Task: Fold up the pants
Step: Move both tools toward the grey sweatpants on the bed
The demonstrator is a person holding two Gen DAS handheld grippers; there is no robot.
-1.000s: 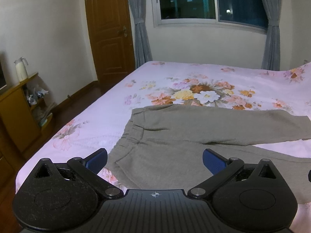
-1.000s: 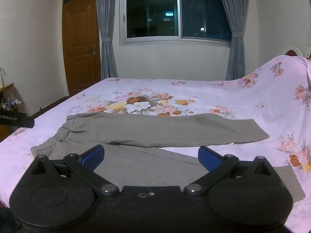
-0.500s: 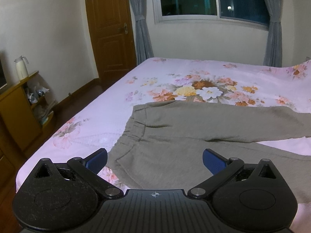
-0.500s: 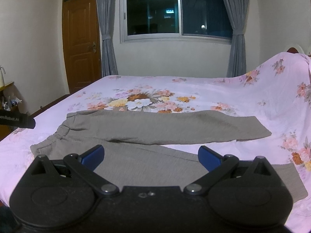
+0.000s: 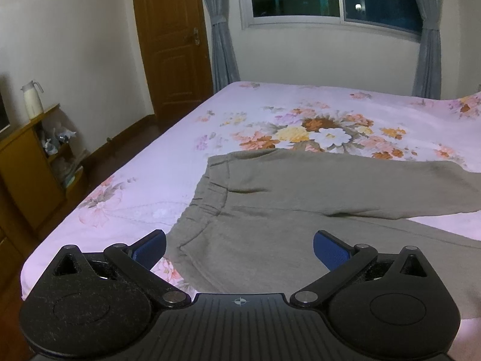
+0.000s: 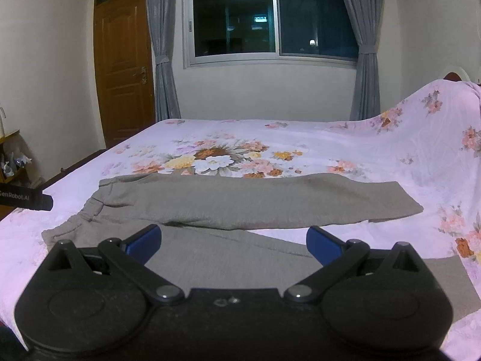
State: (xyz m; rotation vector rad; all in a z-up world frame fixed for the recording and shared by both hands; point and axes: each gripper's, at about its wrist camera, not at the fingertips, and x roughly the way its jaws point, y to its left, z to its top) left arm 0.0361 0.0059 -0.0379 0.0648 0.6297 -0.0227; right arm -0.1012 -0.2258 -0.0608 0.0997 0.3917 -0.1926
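Grey-brown pants [image 5: 300, 198] [image 6: 246, 201] lie flat on the bed, waistband to the left, the two legs spread apart and running to the right. My left gripper [image 5: 239, 248] hovers open above the near leg by the waistband corner, blue pads wide apart, holding nothing. My right gripper [image 6: 233, 243] is open too, over the middle of the near leg. The left gripper's black body [image 6: 25, 200] pokes in at the left edge of the right wrist view.
The bed carries a pink floral sheet [image 5: 315, 120] [image 6: 330, 144], which rises over a hump at the right [image 6: 436, 114]. A wooden cabinet [image 5: 27, 168] with a white flask stands left of the bed. A wooden door [image 5: 171, 39] and a curtained window [image 6: 270, 18] are behind.
Both grippers have drifted slightly forward and lower toward the pants. The pants have not moved, and both stay open.
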